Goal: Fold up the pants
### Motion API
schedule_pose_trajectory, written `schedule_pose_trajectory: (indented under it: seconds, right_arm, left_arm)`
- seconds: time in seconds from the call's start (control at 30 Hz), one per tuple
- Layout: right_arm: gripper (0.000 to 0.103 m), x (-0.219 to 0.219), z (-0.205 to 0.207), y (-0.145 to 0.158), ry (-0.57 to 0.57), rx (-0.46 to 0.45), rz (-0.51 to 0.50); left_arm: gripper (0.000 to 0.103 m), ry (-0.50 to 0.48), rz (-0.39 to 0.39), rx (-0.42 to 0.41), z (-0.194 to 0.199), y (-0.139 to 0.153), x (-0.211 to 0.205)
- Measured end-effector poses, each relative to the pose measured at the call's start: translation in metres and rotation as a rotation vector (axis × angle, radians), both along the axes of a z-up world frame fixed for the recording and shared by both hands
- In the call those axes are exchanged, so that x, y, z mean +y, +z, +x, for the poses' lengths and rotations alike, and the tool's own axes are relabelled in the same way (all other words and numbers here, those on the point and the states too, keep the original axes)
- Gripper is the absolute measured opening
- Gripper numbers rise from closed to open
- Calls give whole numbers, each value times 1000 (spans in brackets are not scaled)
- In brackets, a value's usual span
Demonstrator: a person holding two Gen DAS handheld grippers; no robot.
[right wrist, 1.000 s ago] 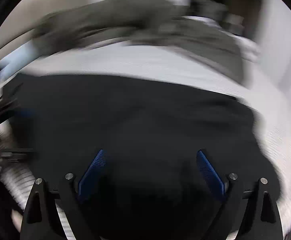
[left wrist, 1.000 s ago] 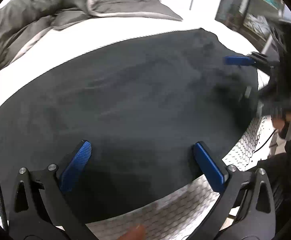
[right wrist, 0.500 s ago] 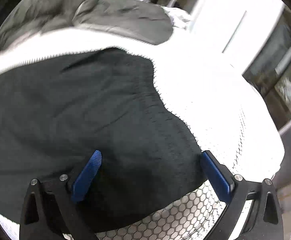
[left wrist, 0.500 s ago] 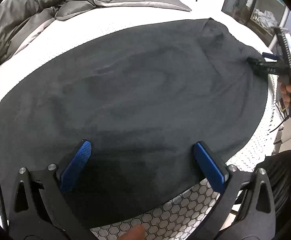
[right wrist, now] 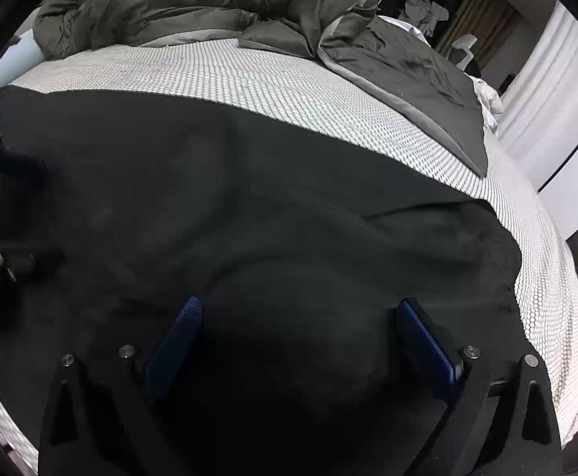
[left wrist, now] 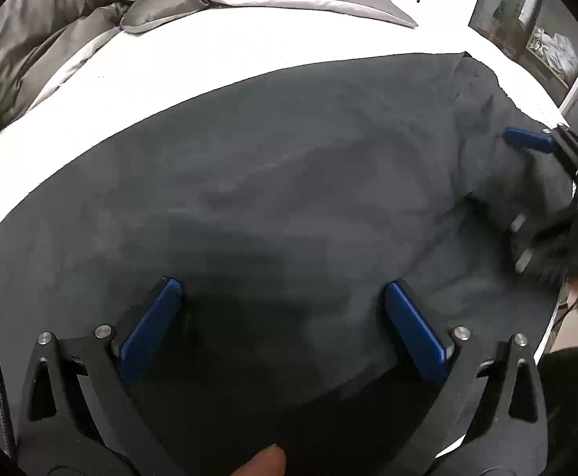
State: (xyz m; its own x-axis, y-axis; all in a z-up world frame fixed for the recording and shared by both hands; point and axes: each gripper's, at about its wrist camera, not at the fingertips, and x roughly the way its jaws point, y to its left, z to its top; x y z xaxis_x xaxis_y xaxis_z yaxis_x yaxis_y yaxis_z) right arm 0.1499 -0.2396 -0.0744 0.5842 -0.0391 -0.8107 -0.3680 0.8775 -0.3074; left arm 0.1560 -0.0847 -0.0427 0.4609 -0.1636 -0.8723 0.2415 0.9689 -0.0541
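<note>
Dark grey pants [left wrist: 289, 182] lie spread flat across a white honeycomb-patterned bed [left wrist: 193, 59]. My left gripper [left wrist: 281, 309] hovers open just above the cloth near the front edge, nothing between its blue pads. At the far right of the left wrist view the right gripper [left wrist: 527, 182] appears blurred over a rumpled end of the pants. In the right wrist view the pants [right wrist: 249, 206] fill the middle, and my right gripper [right wrist: 301, 325] stands open over them. The left gripper [right wrist: 7, 214] shows blurred at the left edge.
A rumpled olive-grey duvet [right wrist: 193, 4] lies piled at the back of the bed [right wrist: 249, 75]. A fingertip [left wrist: 261, 462] shows at the bottom of the left wrist view. Curtains and a doorway [right wrist: 535, 71] stand beyond the bed on the right.
The right gripper swung back left over the pants, facing the duvet again. In the left wrist view it moved in from the bed's edge onto the cloth. My left gripper crept slightly forward.
</note>
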Motion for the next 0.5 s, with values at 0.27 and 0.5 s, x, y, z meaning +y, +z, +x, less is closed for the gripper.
schedule_pose_trajectory:
  seconds: [0.27, 0.5]
  right_arm:
    - [101, -167, 13, 16, -474, -65, 70]
    - [100, -128, 5, 41, -410, -178, -25]
  left_arm:
    - [102, 222, 50, 17, -2, -3, 101]
    - [102, 310, 13, -29, 5, 11, 126]
